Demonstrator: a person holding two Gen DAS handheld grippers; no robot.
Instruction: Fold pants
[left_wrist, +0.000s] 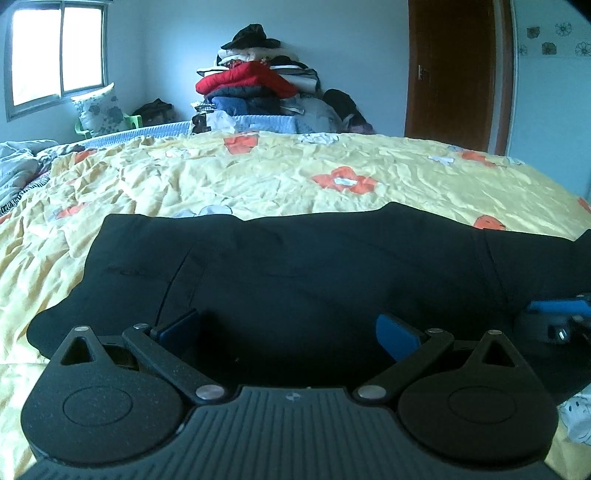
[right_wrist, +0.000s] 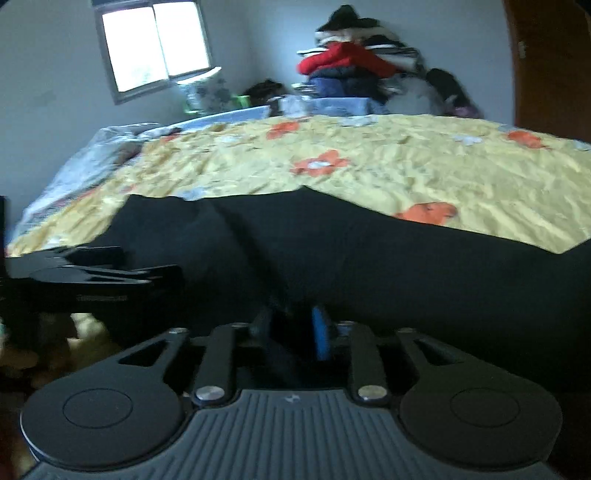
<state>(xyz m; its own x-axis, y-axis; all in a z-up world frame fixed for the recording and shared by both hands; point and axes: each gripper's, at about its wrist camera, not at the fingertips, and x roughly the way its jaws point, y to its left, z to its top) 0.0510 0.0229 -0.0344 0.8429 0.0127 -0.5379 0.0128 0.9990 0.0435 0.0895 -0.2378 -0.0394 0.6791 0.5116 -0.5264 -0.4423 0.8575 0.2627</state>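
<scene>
Black pants (left_wrist: 295, 266) lie flat on the yellow flowered bedspread (left_wrist: 258, 177), near its front edge. My left gripper (left_wrist: 288, 332) is open, its blue pads wide apart just above the near edge of the pants. My right gripper (right_wrist: 291, 328) is shut on a pinch of the pants' near edge; the pants (right_wrist: 369, 258) fill the middle of the right wrist view, which is blurred. The right gripper shows at the right edge of the left wrist view (left_wrist: 554, 314), and the left gripper at the left of the right wrist view (right_wrist: 92, 273).
A tall pile of folded clothes (left_wrist: 258, 81) stands beyond the bed's far edge. A flowered pillow (left_wrist: 99, 107) sits under the window (left_wrist: 55, 55). A brown door (left_wrist: 454, 74) is at the back right. A crumpled grey quilt (left_wrist: 18, 166) lies at the bed's left.
</scene>
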